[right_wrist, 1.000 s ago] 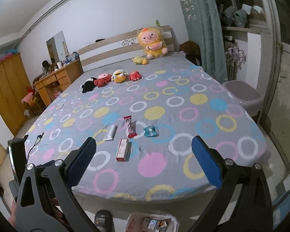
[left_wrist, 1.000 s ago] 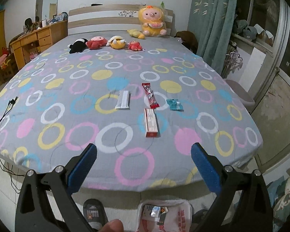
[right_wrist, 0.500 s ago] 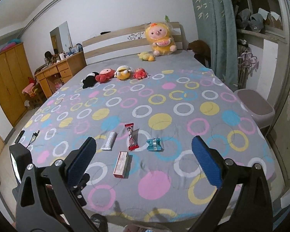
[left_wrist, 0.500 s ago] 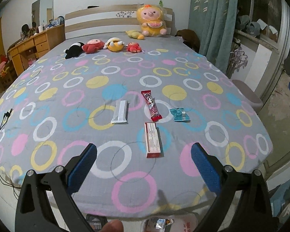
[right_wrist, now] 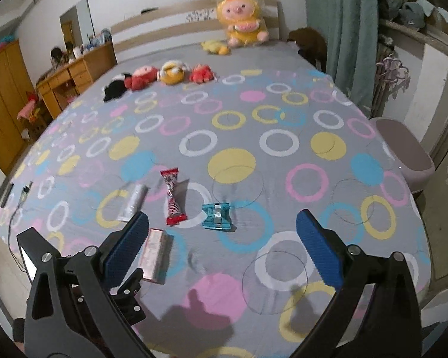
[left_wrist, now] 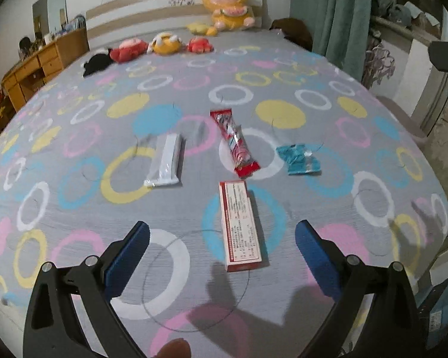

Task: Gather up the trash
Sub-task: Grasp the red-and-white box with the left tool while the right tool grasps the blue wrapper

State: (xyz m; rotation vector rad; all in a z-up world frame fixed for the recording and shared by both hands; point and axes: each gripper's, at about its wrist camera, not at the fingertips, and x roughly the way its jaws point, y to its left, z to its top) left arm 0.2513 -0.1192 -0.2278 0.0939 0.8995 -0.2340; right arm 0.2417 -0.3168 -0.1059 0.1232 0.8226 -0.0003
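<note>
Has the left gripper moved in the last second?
Yes. The left gripper went forward over the bed, toward the red box, jaws open.

Both tools point(left_wrist: 222, 252) point(right_wrist: 222, 246) are black-framed with blue ribbed pads and silver screws.

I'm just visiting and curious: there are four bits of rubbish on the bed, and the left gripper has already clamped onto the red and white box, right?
Not quite. The four pieces are there, but the left gripper is open and holds nothing; the left wrist view shows the red and white box lying on the bed between its spread fingers, untouched.
</note>
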